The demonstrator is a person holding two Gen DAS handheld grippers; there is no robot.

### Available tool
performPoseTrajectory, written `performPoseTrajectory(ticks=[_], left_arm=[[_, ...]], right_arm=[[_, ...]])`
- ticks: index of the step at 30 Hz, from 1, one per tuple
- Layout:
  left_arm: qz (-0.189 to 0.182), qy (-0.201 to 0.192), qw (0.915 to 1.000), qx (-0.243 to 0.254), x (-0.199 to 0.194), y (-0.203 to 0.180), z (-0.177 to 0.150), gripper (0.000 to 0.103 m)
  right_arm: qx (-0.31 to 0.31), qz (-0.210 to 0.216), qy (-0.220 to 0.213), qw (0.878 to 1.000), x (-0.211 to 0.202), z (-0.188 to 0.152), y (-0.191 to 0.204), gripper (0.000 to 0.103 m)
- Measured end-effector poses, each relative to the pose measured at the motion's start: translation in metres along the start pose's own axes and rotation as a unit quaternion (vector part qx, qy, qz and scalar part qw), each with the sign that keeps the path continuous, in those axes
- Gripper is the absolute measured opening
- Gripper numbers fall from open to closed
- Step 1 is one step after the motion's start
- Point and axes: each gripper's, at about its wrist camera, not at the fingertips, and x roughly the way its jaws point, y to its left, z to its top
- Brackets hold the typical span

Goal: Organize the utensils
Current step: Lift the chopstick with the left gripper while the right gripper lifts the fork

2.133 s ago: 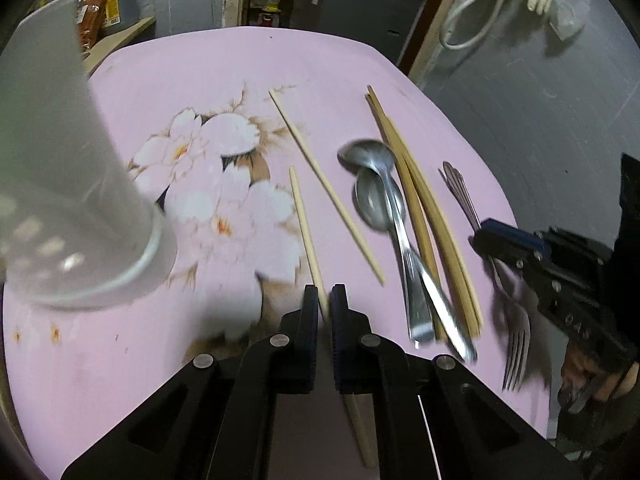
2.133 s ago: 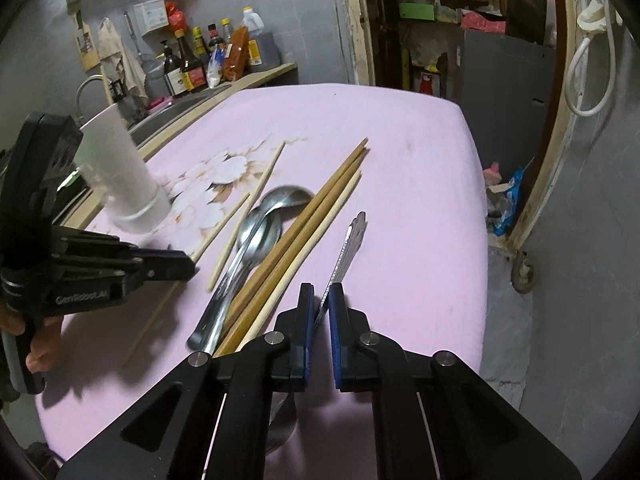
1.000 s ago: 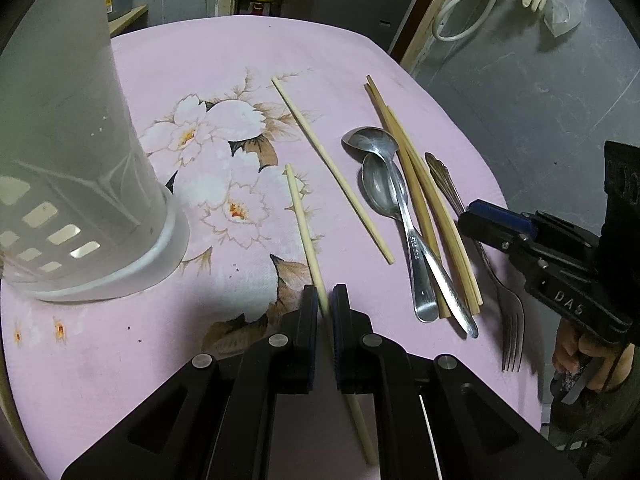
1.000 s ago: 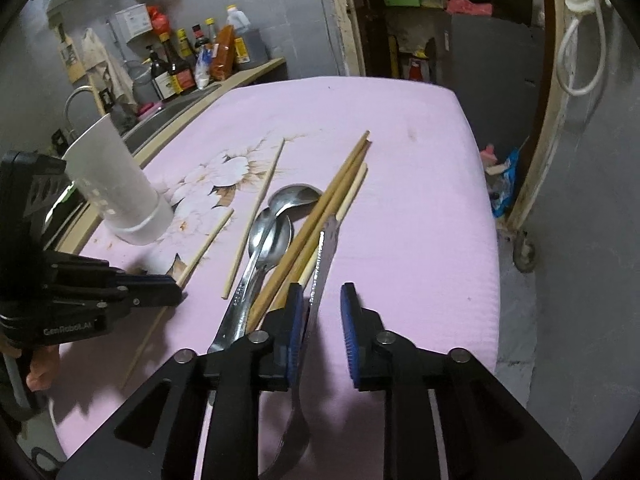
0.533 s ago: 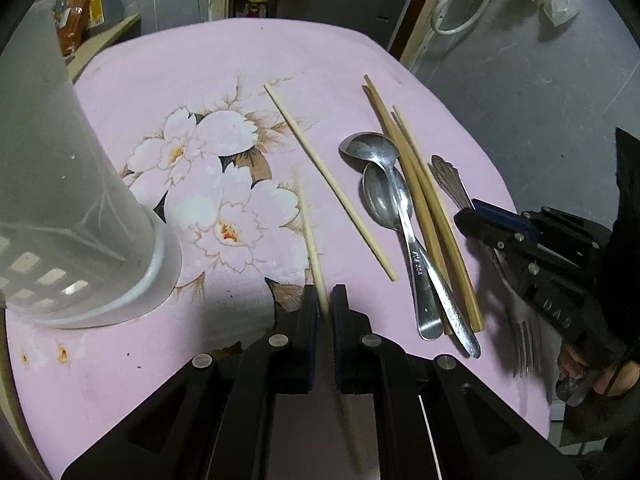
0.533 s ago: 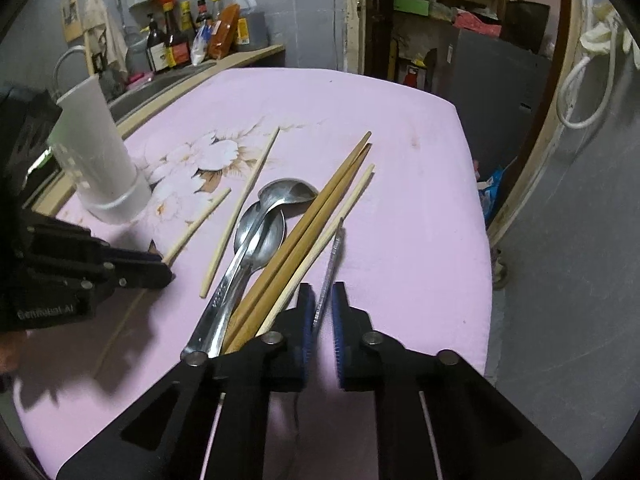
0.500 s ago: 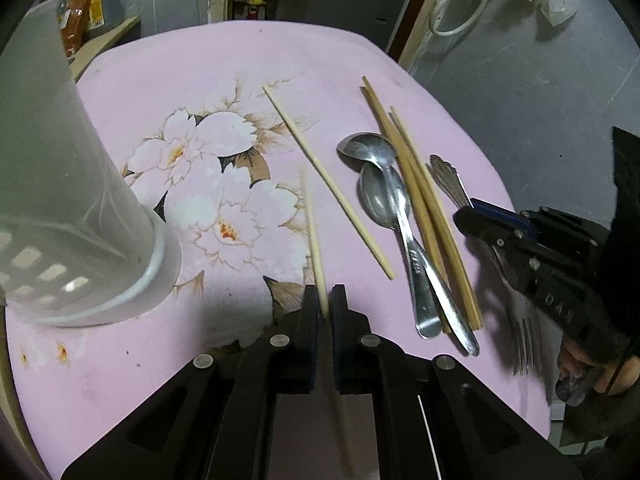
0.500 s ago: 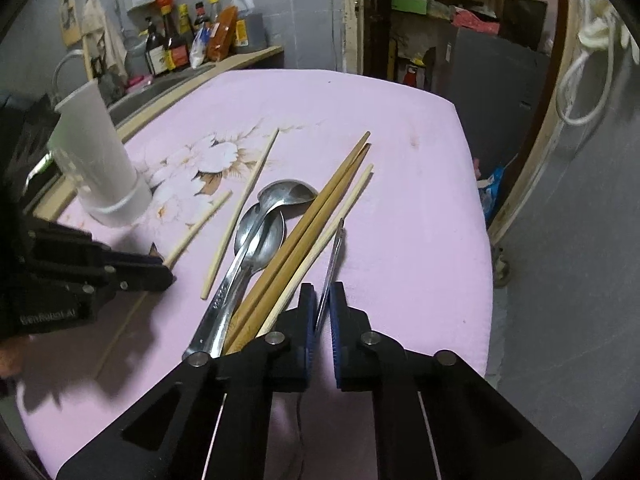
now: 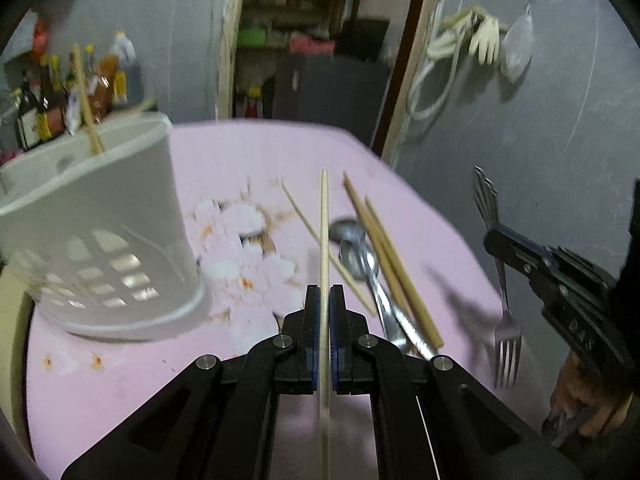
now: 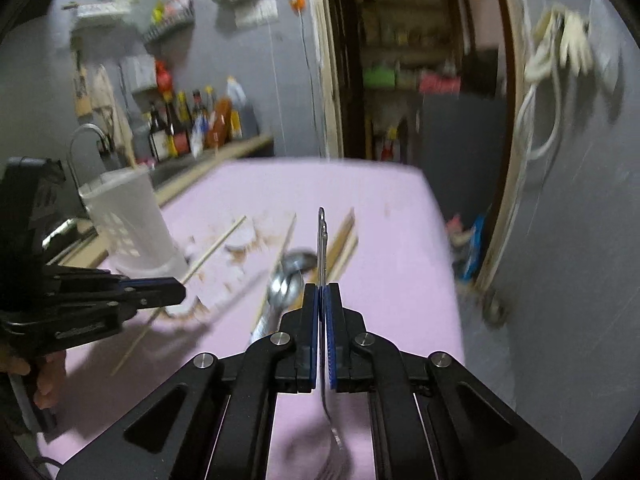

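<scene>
My left gripper is shut on a pale chopstick, held clear of the pink flowered tablecloth. My right gripper is shut on a metal fork, handle forward and tines behind the pads. In the left wrist view the right gripper carries the fork off the table's right edge. The white perforated holder stands at the left with one chopstick in it. Two spoons, brown chopsticks and another pale chopstick lie on the cloth.
Sauce bottles and a faucet line the counter behind the holder. A doorway with shelves is beyond the table's far edge. Grey floor drops off to the right. A hose and gloves hang on the wall.
The right jaws closed on the fork. Both grippers then rose and tipped upward, lifting the fork and the pale chopstick off the cloth. The holder now appears upright and closer.
</scene>
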Motion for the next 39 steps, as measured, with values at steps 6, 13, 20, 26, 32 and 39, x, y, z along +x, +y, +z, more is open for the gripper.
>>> performPoseTrajectory(ticks=[6, 13, 20, 26, 32, 39], left_arm=[[0.005, -0.085, 0.9964, -0.001, -0.028, 0.000, 0.009, 0.002], [-0.002, -0.165, 0.9863, 0.007, -0.062, -0.004, 0.017, 0.002], [-0.006, -0.204, 0.9790, 0.002, -0.089, 0.007, 0.028, 0.002], [-0.003, -0.228, 0.9736, -0.007, -0.104, 0.023, 0.038, 0.002], [0.005, -0.254, 0.9671, 0.007, -0.117, 0.041, 0.051, 0.002], [0.016, -0.285, 0.9582, -0.022, -0.138, 0.088, 0.071, 0.002]], right_arm=[[-0.038, -0.036, -0.088, 0.995, -0.023, 0.009, 0.023, 0.001], [-0.060, -0.041, -0.139, 0.988, -0.031, 0.029, 0.040, 0.000], [-0.073, -0.026, -0.161, 0.984, -0.034, 0.048, 0.051, 0.000], [-0.090, -0.017, -0.187, 0.978, -0.042, 0.064, 0.063, 0.000], [-0.100, 0.002, -0.213, 0.972, -0.047, 0.087, 0.077, 0.000], [-0.115, 0.031, -0.255, 0.960, -0.053, 0.123, 0.099, 0.000]])
